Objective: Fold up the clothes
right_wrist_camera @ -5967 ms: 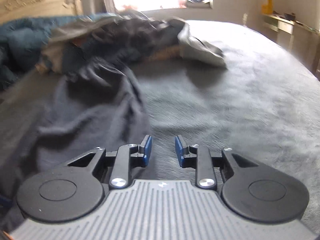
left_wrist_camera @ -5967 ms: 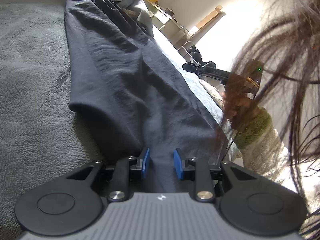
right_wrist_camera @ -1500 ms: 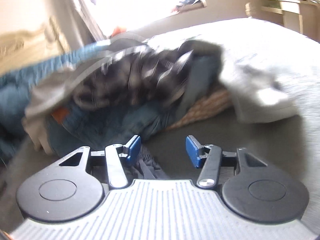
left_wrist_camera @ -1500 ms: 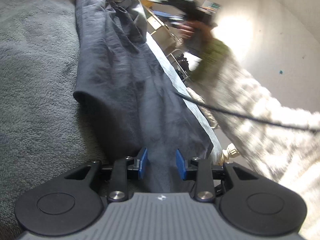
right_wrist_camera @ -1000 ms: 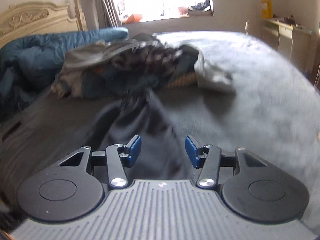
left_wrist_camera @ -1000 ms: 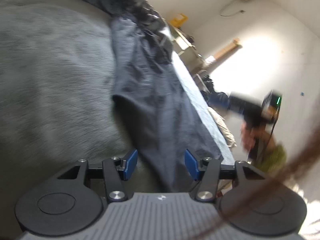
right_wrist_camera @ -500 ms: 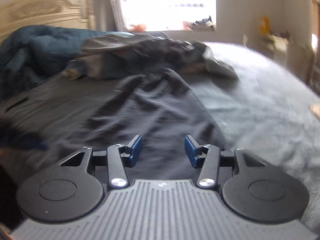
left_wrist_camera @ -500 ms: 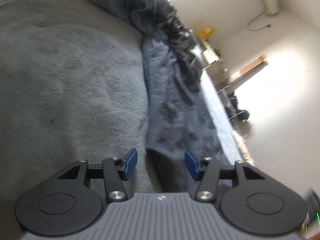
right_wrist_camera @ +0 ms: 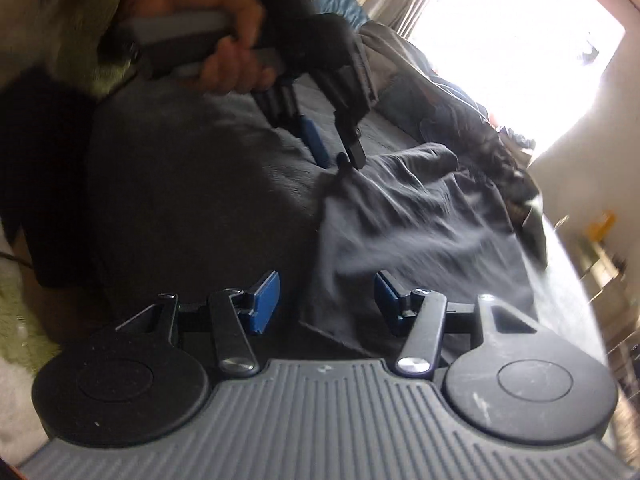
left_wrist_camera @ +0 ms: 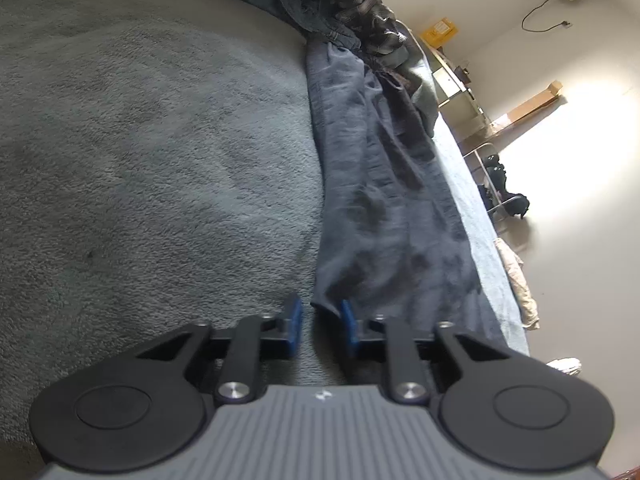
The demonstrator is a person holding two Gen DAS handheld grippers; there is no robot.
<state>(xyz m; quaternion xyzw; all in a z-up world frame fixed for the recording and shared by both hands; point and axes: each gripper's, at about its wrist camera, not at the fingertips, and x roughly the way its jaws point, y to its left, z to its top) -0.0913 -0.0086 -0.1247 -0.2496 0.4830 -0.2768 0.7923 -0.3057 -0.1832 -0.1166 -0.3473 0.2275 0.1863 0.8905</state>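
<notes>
A dark grey garment (left_wrist_camera: 380, 200) lies stretched out lengthwise on the grey blanket (left_wrist_camera: 160, 140) of a bed. In the left wrist view my left gripper (left_wrist_camera: 320, 320) has its jaws closing around the garment's near corner. The cloth edge lies against the right pad and a gap still shows beside the left one. The right wrist view shows that left gripper (right_wrist_camera: 336, 156) held in a hand (right_wrist_camera: 232, 56), tips at the garment's (right_wrist_camera: 400, 220) far corner. My right gripper (right_wrist_camera: 326, 296) is open and its jaws are widening. The garment's nearer corner lies between its fingers, untouched by the pads.
A pile of other clothes (left_wrist_camera: 352, 4) is heaped at the garment's far end, also seen as a clothes pile (right_wrist_camera: 480, 136) under the bright window. The bed's edge (left_wrist_camera: 480, 220) runs along the right, with a desk (left_wrist_camera: 452, 76) and floor beyond.
The left jaws have narrowed around the garment's corner. The right gripper has swung down and rolled, so the left gripper and its hand now fill its view.
</notes>
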